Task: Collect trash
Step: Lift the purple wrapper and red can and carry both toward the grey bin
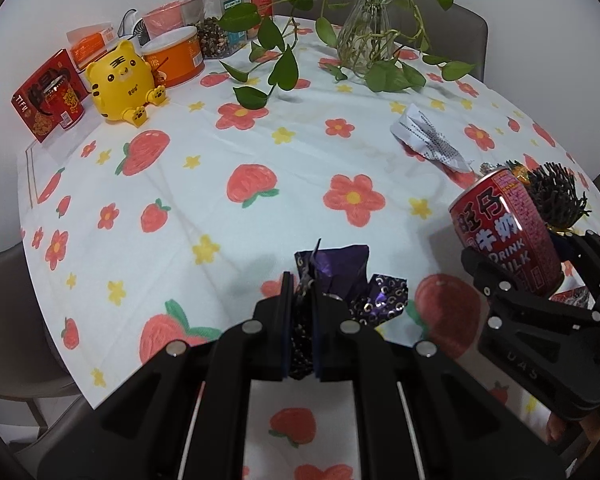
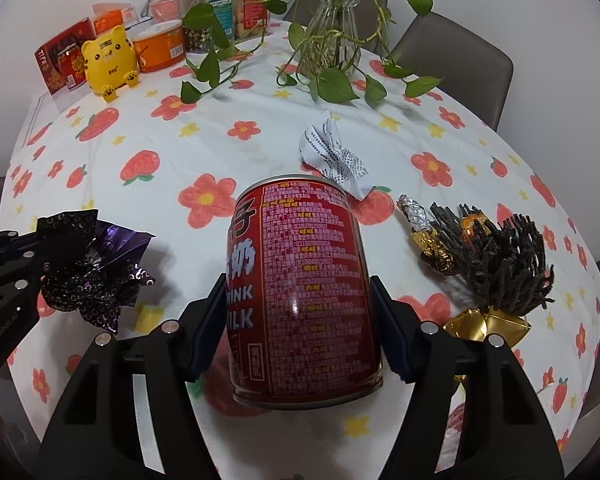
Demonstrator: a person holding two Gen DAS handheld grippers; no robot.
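**Both grippers loaded, no bin in view**

Jaws of my left gripper (image 1: 302, 320) are clenched on a crumpled purple foil wrapper (image 1: 340, 276), pinched between the two pads just above the tablecloth (image 1: 180, 208). My right gripper (image 2: 298, 320) is grasping a red milk drink can (image 2: 304, 288) across its sides; the can stands roughly upright, tilted a little, and I cannot tell whether its base touches the cloth.

Step in hand, as I judge it: pick-up is done for two pieces and both now need carrying to a trash receptacle. None shows in either view, so the next move calls for swinging away from the table to find one, with the can kept level in case liquid remains inside.

Trash not yet collected lies on the right side of the table: a crumpled printed paper (image 2: 332, 156) beyond the can, a twist of silver foil (image 2: 414, 212) with gold wrappers (image 2: 486, 326) beside it, and a dark bristly bundle (image 2: 496, 256) resting among them.

Containers at the far edge are probably not trash. A glass vase (image 2: 336, 28) holds trailing green vines; clear lidded jars (image 1: 228, 8) hold what look like dried goods, the contents too small to name; an orange tub (image 1: 174, 56) stands closed next to a yellow tiger figure (image 1: 122, 80) and a red carton (image 1: 48, 96).
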